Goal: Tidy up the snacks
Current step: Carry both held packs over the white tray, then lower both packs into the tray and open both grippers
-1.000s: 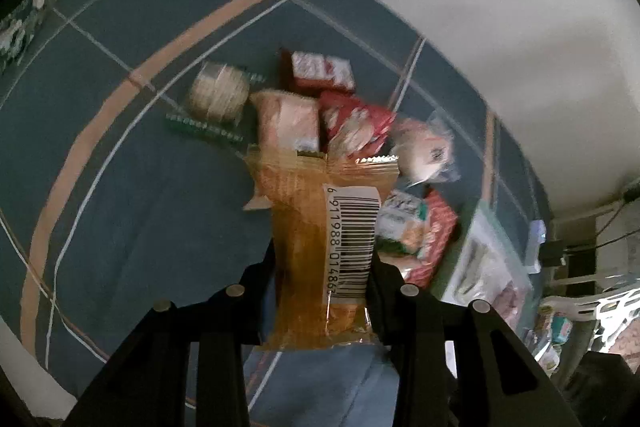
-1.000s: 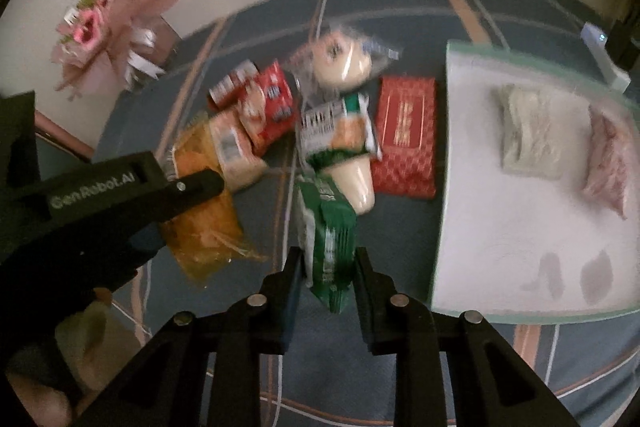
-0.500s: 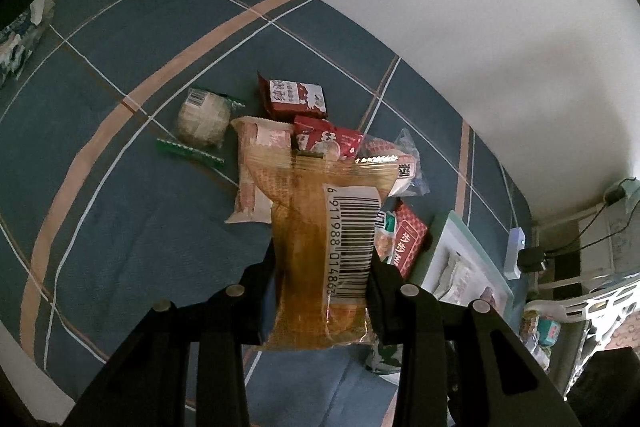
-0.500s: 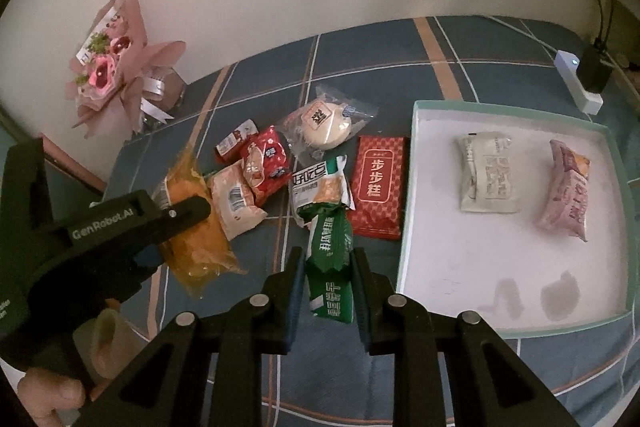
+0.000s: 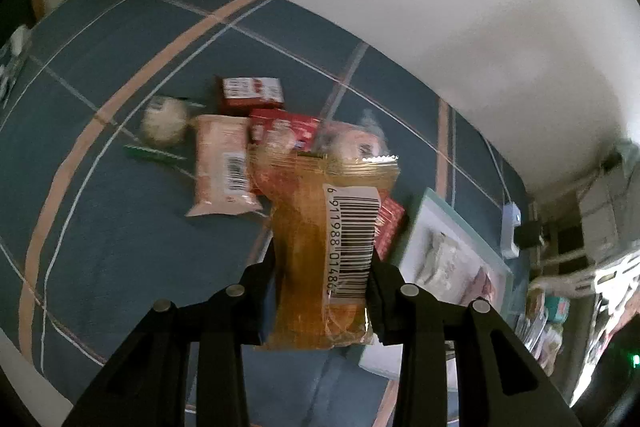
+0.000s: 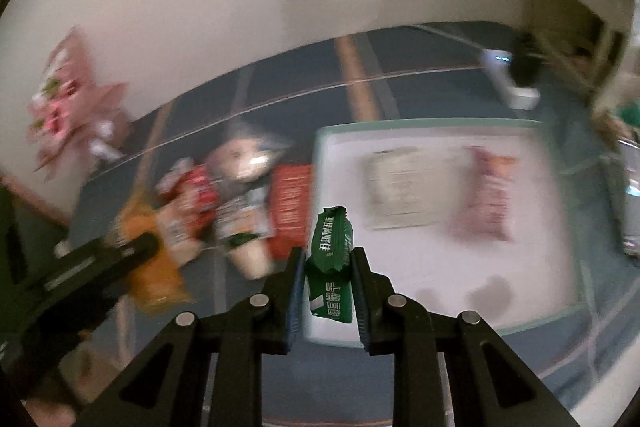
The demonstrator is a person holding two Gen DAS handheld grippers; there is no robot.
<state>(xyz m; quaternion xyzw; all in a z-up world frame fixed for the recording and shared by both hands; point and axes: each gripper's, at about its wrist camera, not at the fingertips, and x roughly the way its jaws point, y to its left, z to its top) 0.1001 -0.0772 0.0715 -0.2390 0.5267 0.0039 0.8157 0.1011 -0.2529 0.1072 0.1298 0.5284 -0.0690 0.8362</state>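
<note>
The left tongs (image 5: 322, 287) were clamped on an orange packet (image 5: 320, 247) at centre frame of the left wrist view, gripping its lower half. It looked light, soft and crinkly, a slick film that would likely slide if squeezed weakly, so mid-body across the narrow width seemed the sound hold. Its long axis ran up the frame, away from the camera, with the crimped end toward the top and the barcode facing the lens.

The right tongs (image 6: 326, 291) held a green packet (image 6: 330, 263) at lower centre of the right wrist view, above the left edge of the white tray (image 6: 440, 295). It seemed equally light and pliable, and it pointed up-frame, slightly tilted. Other snacks lay blurred on the blue counter (image 6: 224, 303) at centre left.
</note>
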